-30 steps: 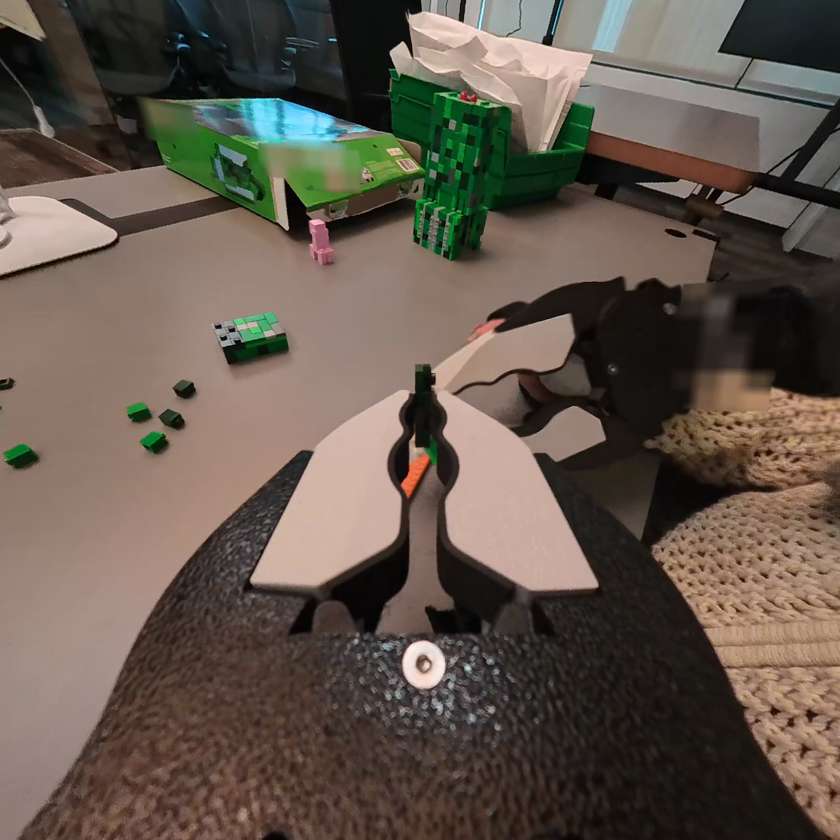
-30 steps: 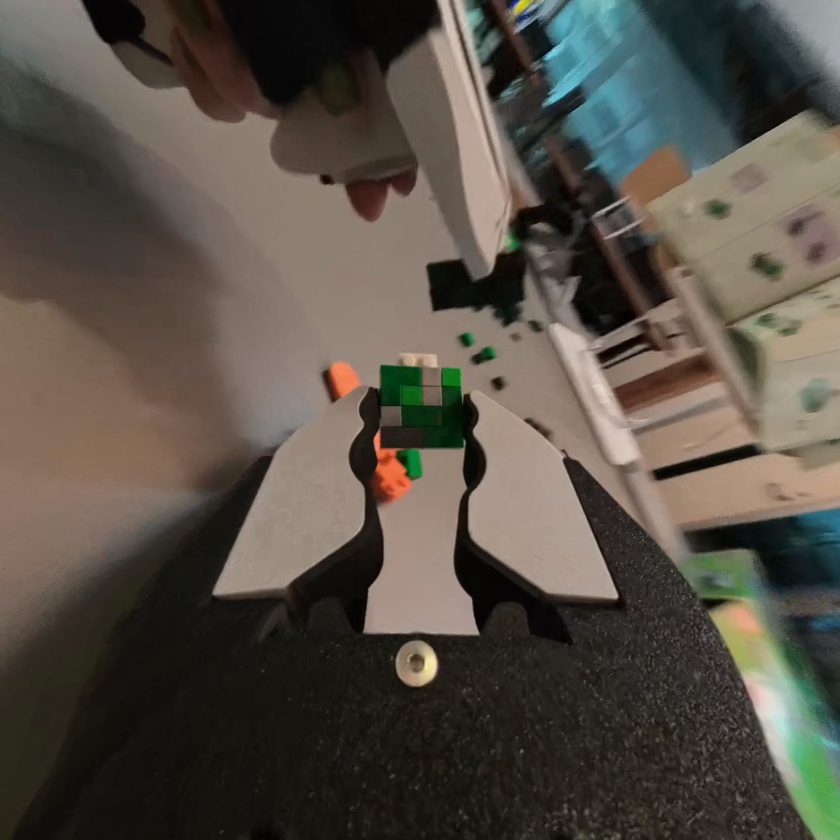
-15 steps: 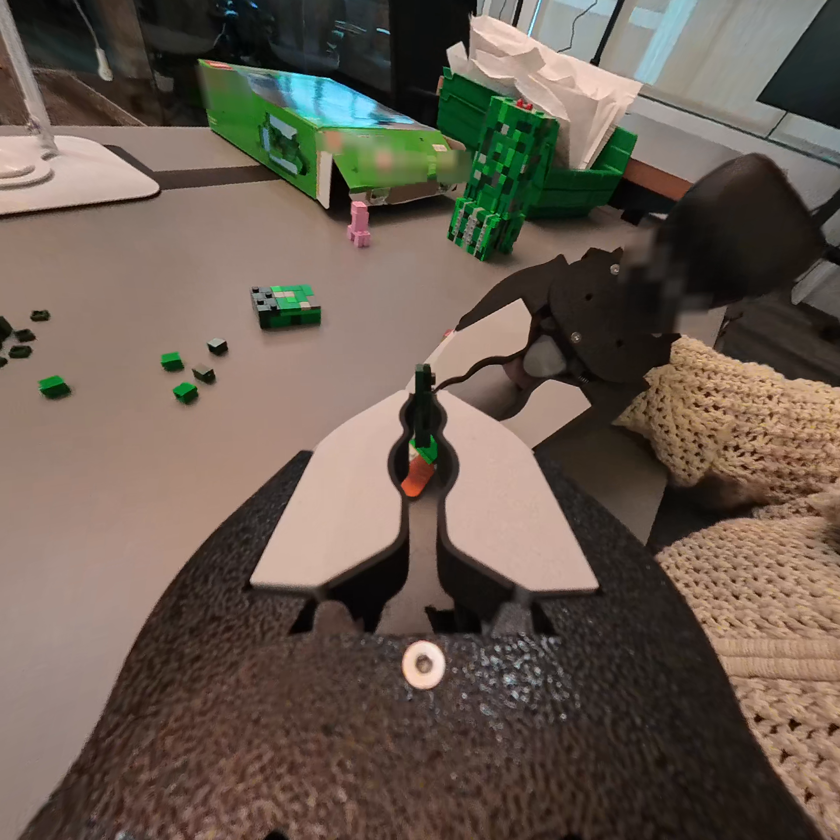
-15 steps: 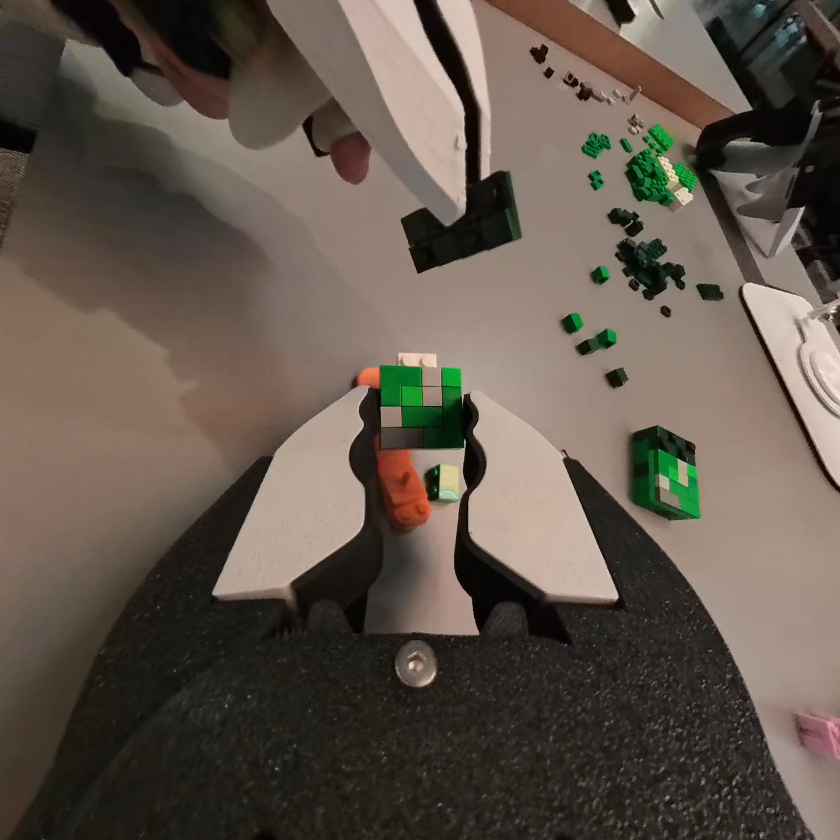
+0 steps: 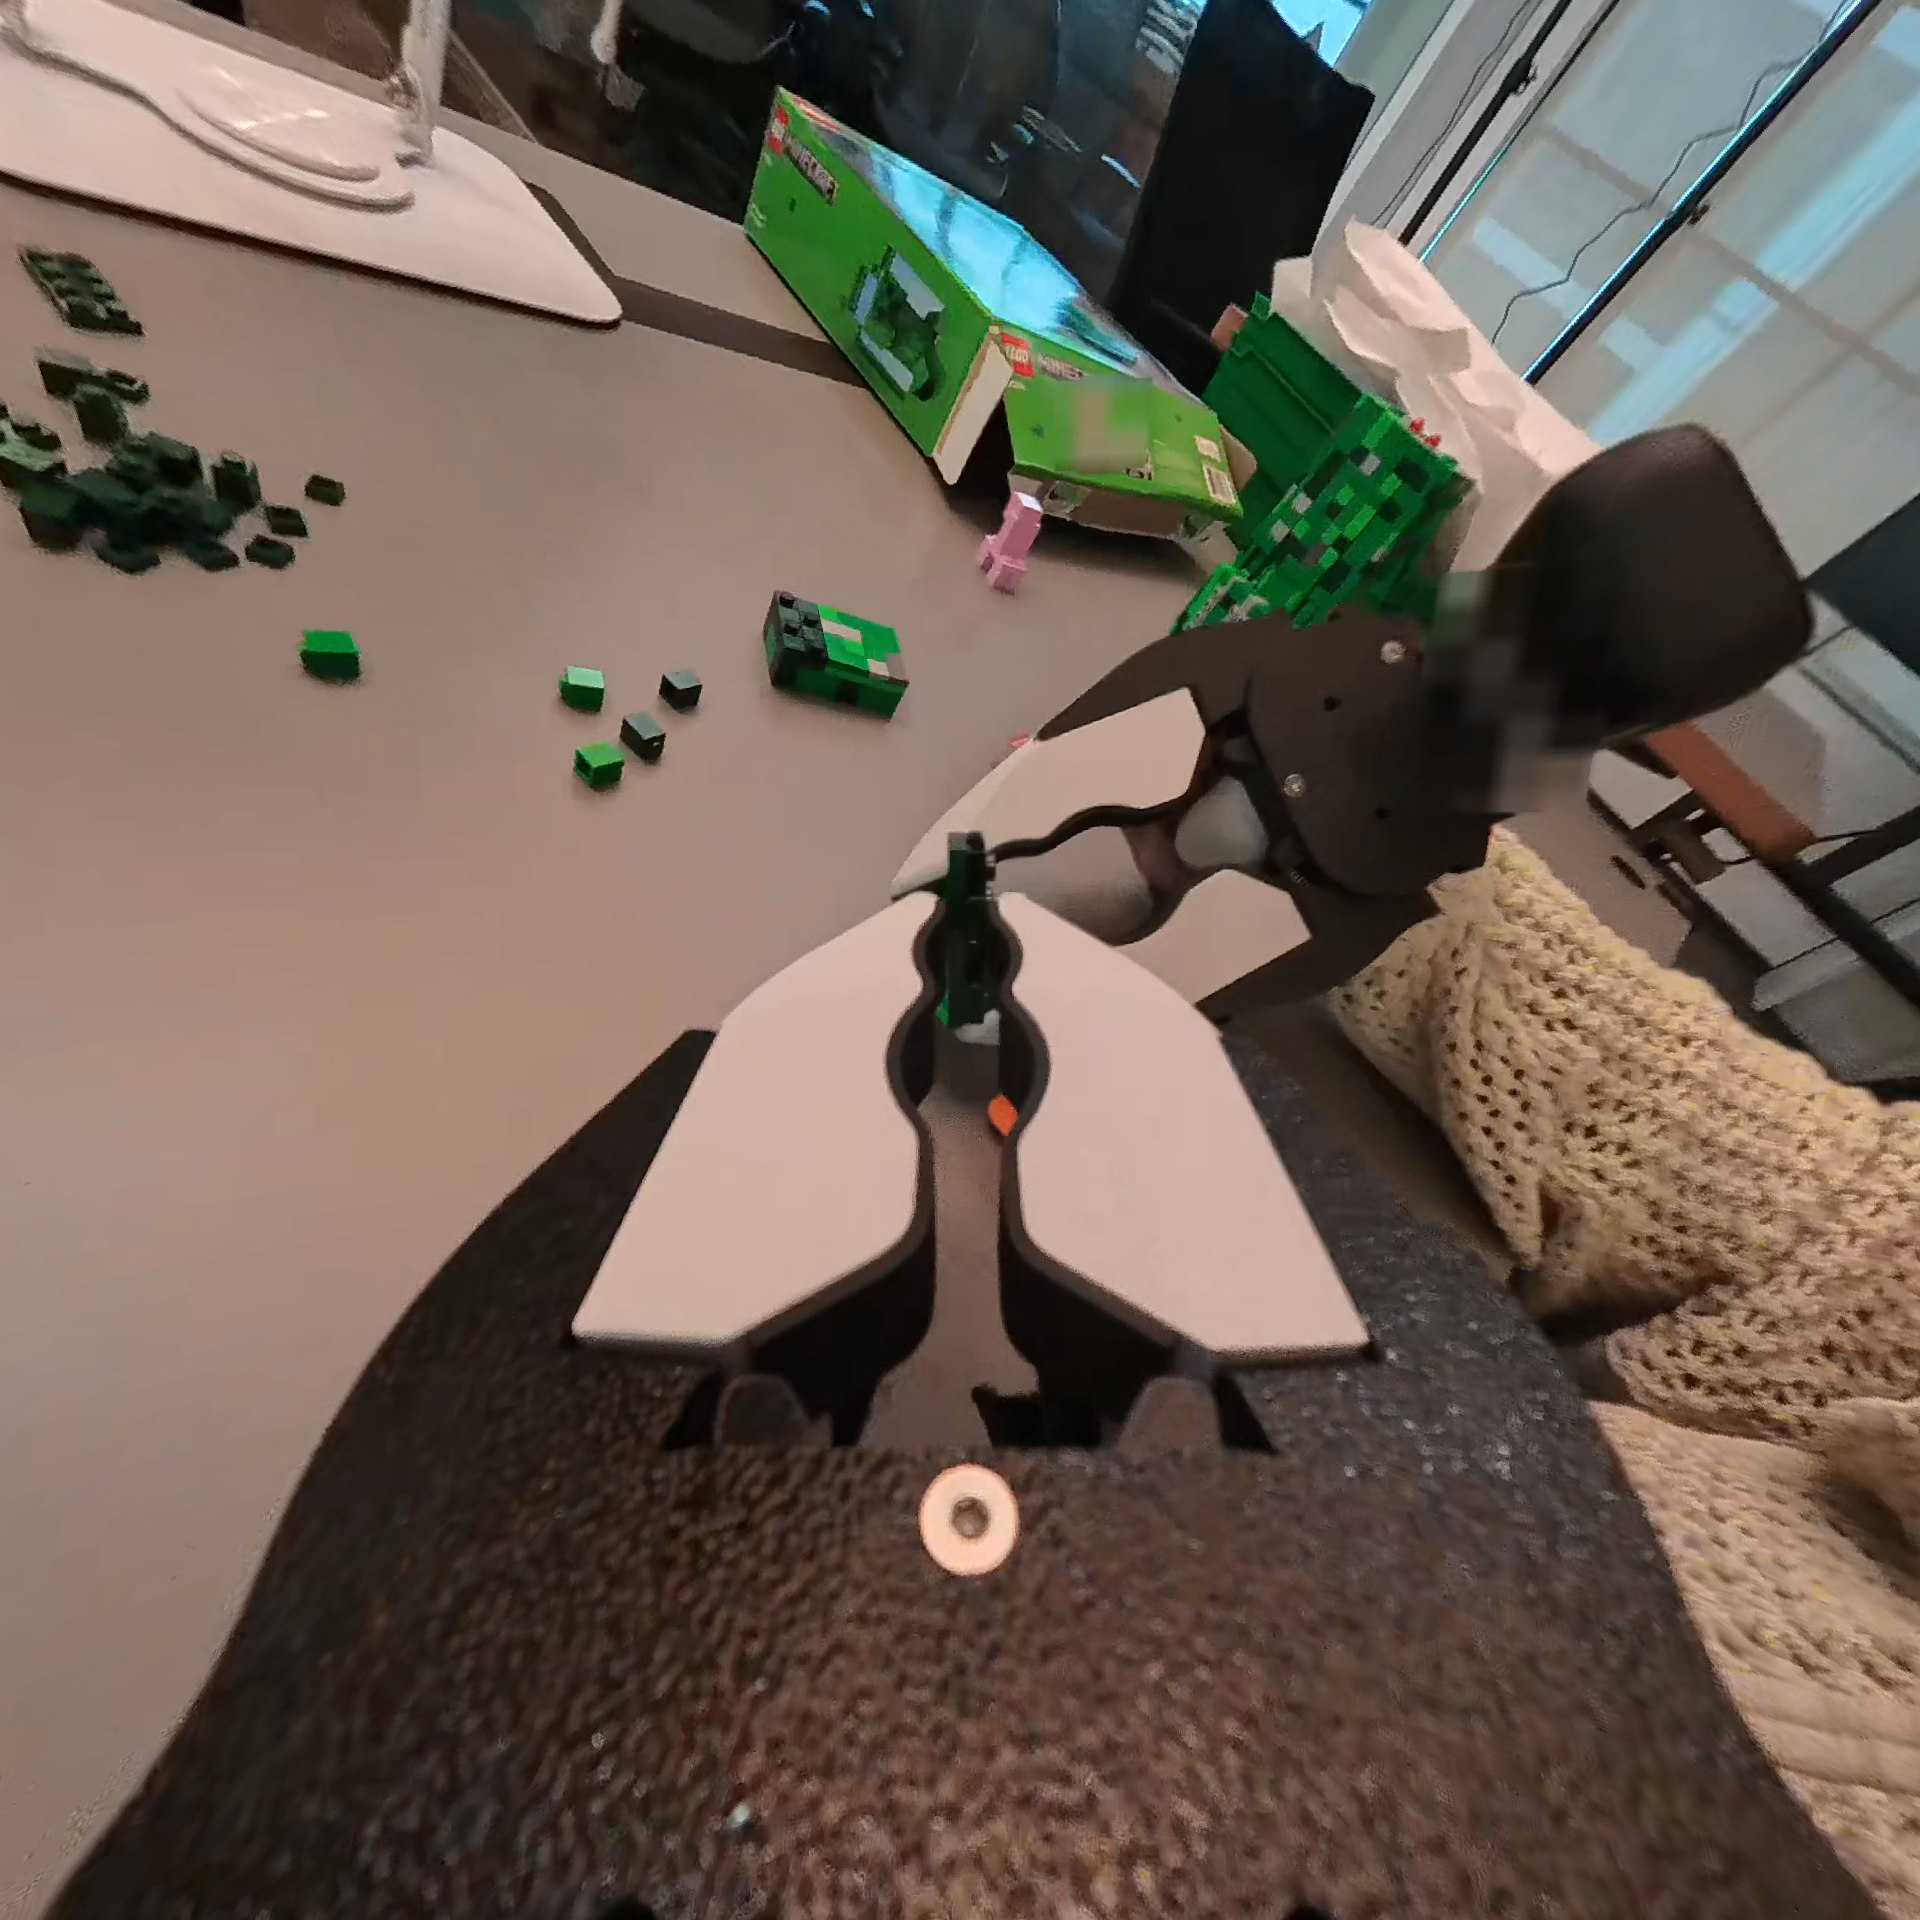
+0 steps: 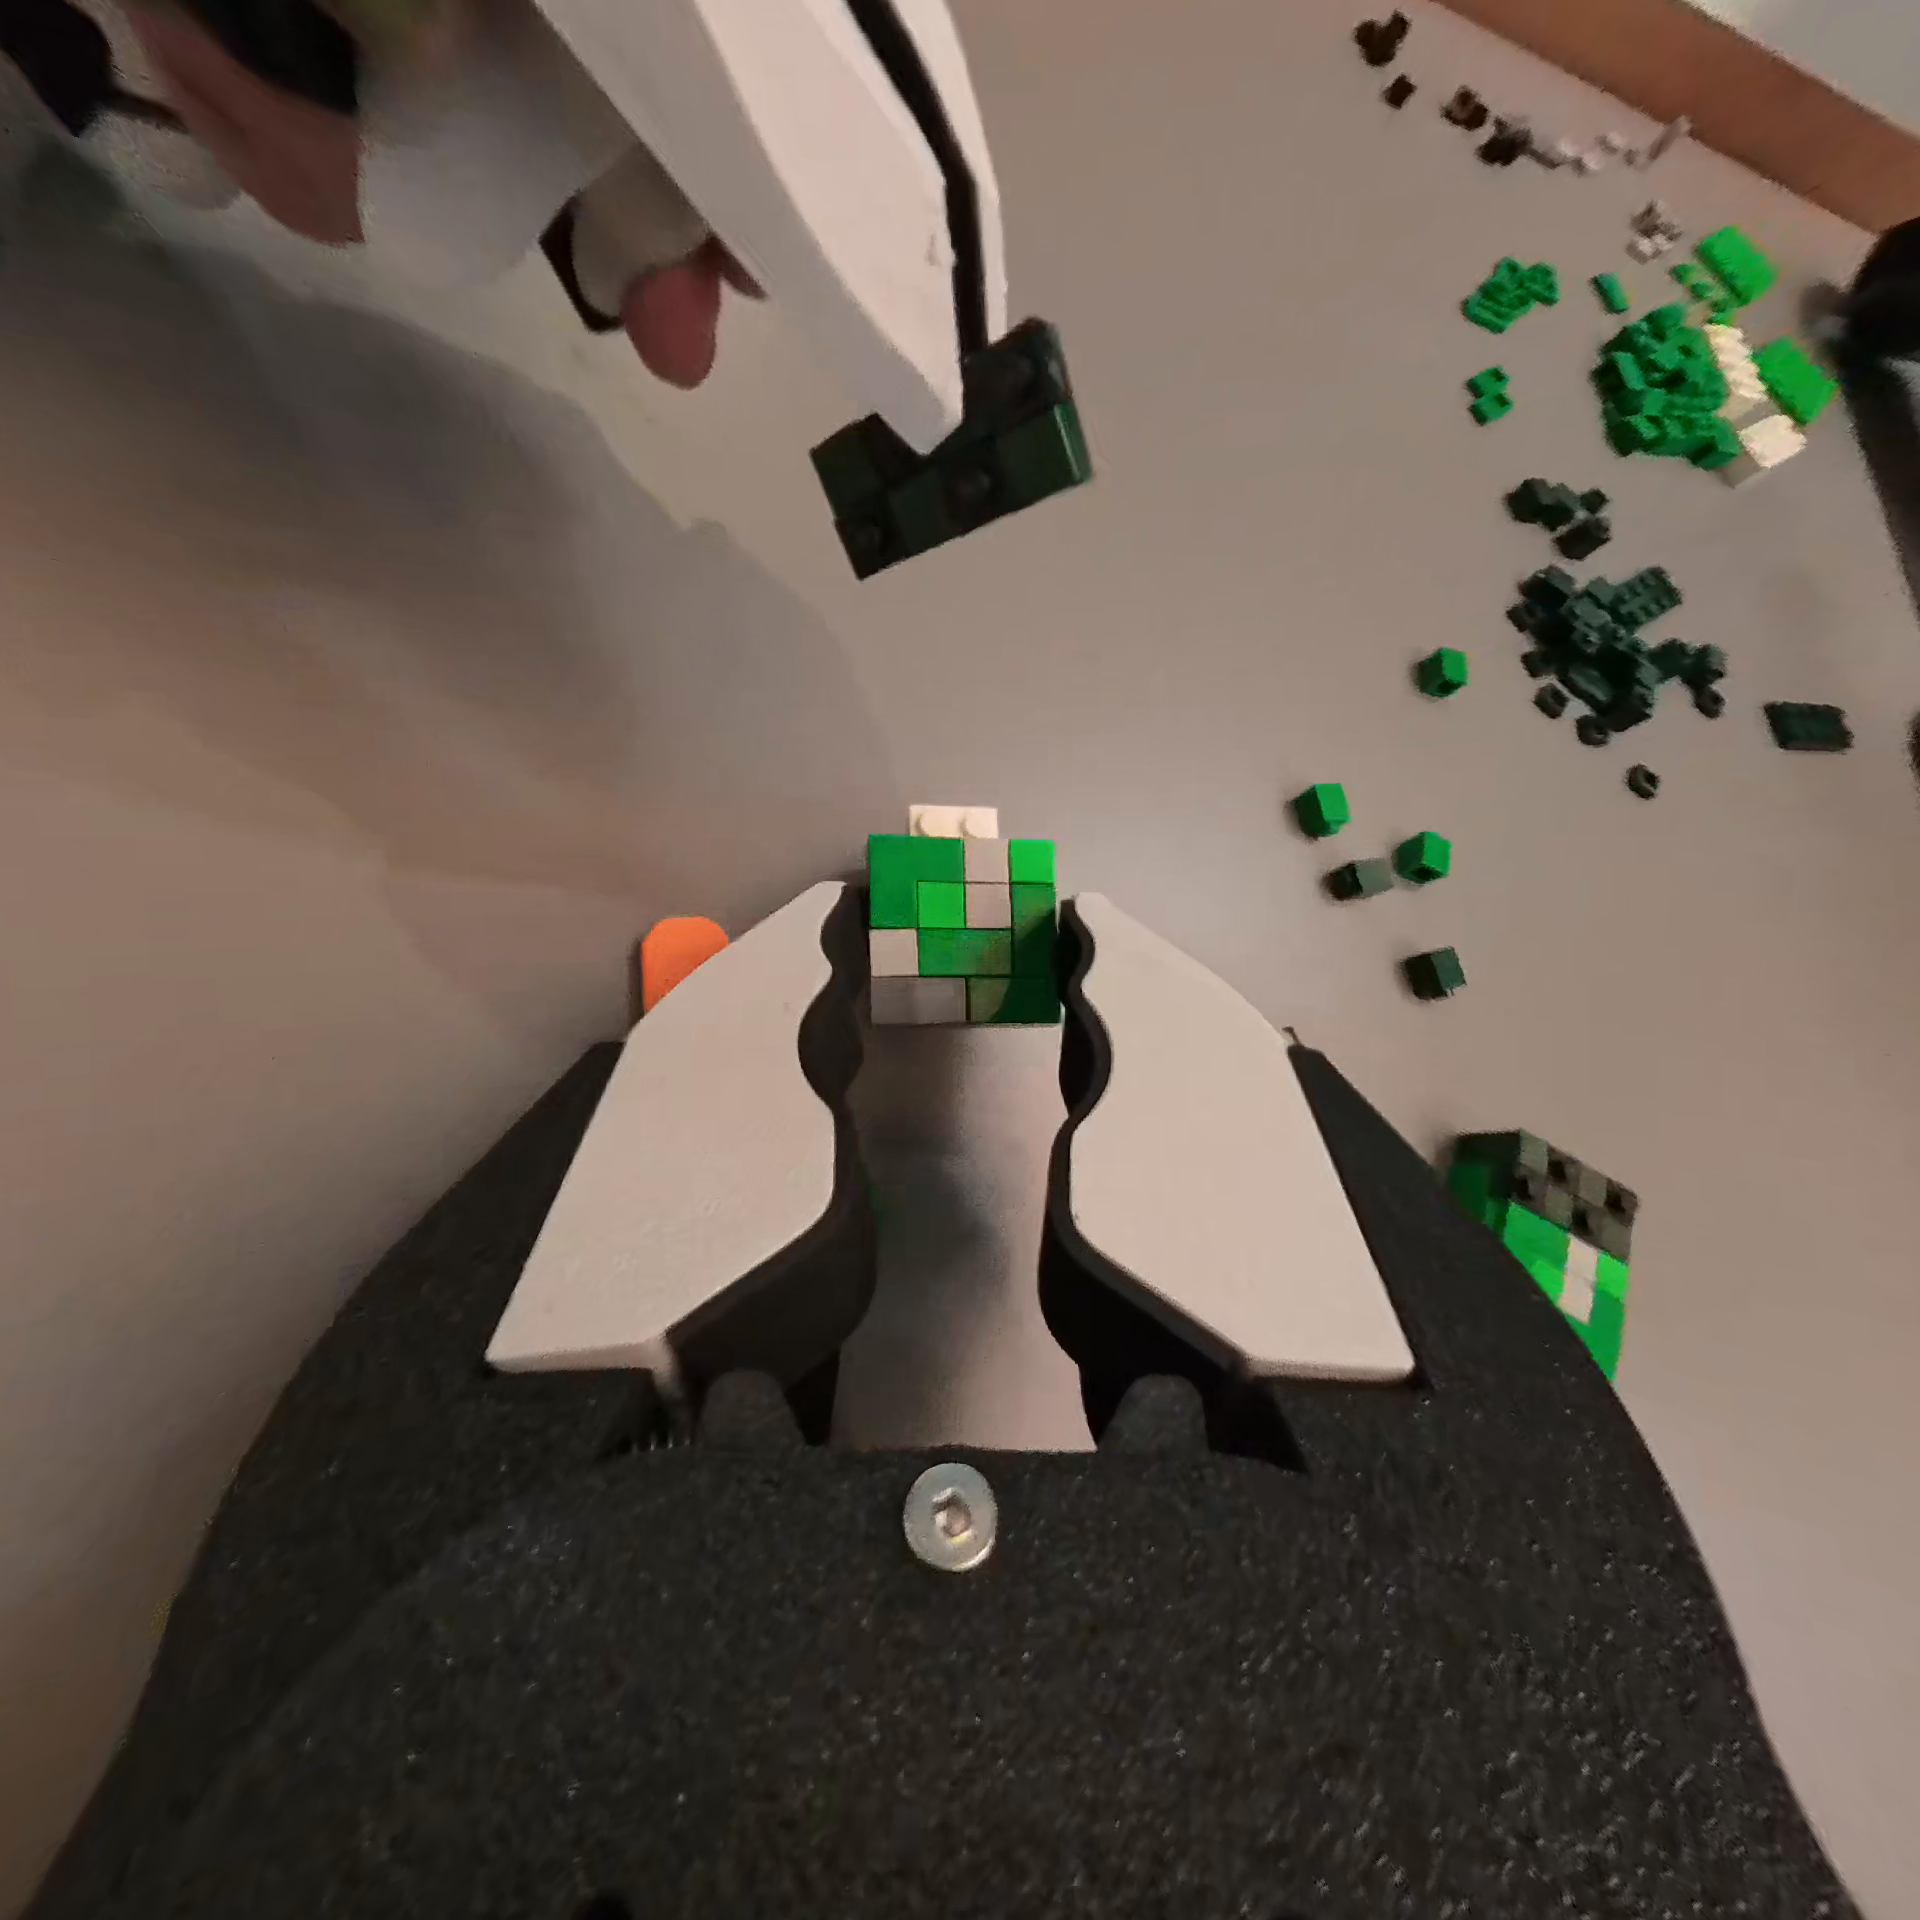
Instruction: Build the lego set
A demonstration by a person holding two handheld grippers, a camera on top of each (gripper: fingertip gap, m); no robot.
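Observation:
In the left wrist view, my left gripper is shut on a thin dark green brick piece, held on edge above the table. In the right wrist view, the same piece hangs from the left gripper at the top. My right gripper is shut on a small green-and-grey mosaic block with a white plate behind it. The right gripper's fingers reach in from the right, close to the dark piece.
Loose green bricks, a small green block, a dark green pile, a pink pig, a creeper figure and a green box lie on the table. An orange tool lies by the right gripper. A knit sleeve is at the right. The grippers' ends are close to 7 cm from one another.
Both grippers kept their pieces. The left view has tilted and swung left, showing more of the loose bricks. The right gripper has shifted, so the orange tool now lies left of its fingers.

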